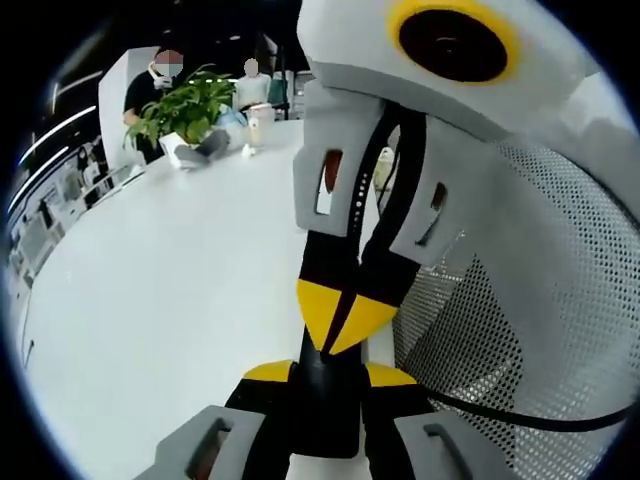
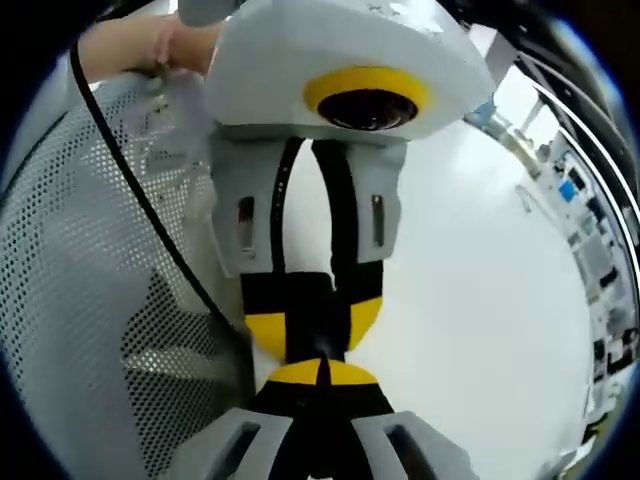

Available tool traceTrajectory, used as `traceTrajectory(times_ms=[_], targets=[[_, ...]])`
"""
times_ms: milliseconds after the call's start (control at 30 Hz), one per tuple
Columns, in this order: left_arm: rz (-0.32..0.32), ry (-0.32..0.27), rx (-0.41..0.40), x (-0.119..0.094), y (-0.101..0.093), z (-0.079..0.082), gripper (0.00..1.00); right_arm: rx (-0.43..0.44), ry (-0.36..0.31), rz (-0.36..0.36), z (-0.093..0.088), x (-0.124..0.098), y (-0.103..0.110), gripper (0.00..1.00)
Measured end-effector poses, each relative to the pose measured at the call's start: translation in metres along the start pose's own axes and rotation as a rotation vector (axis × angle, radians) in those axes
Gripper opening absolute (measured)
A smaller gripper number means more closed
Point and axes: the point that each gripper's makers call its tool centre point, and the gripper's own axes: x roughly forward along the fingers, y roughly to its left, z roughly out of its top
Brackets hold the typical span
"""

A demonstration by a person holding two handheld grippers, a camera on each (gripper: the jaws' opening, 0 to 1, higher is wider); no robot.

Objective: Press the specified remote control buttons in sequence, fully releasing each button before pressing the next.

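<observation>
My left gripper (image 1: 330,376) rises from the bottom of the left gripper view, its yellow-tipped jaws shut on a narrow black remote control (image 1: 322,410) held end-on. My right gripper (image 1: 341,318) reaches in from above with its yellow tips shut together, resting on the remote's top face. In the right gripper view my right gripper (image 2: 320,372) is shut at the bottom, its tips against the remote (image 2: 318,335). The left gripper (image 2: 315,322) clamps that remote from above. The buttons are hidden.
Below both grippers lies a white table (image 1: 160,290). A potted plant (image 1: 185,110), a cup and people are at its far end. A white mesh chair back (image 1: 540,330) stands close by, with a black cable (image 2: 150,220) across it. A hand (image 2: 130,45) shows above.
</observation>
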Motion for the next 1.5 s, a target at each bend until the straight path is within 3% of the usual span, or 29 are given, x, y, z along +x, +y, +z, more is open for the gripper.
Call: traceTrajectory(times_ms=[300,733,967,1233,1500], targets=[[0.000,-0.002,0.000,0.0000,-0.0003,-0.0005,0.24,0.078,-0.048,0.009,0.0002,-0.0021,0.0009,0.00],[-0.004,-0.007,-0.006,-0.0001,-0.0003,-0.0002,0.24,0.023,-0.053,0.036,0.0052,0.0002,0.0047,0.00],[-0.001,-0.002,0.003,0.0001,-0.0005,-0.0007,0.24,-0.018,-0.041,0.049,0.0053,0.0015,0.0047,0.00],[0.002,0.017,0.016,0.0004,-0.0008,-0.0007,0.24,0.029,-0.029,0.041,0.0051,0.0021,0.0047,0.00],[0.007,0.043,0.025,0.0008,-0.0007,-0.0013,0.24,0.020,0.032,0.050,0.0069,0.0032,0.0047,0.00]])
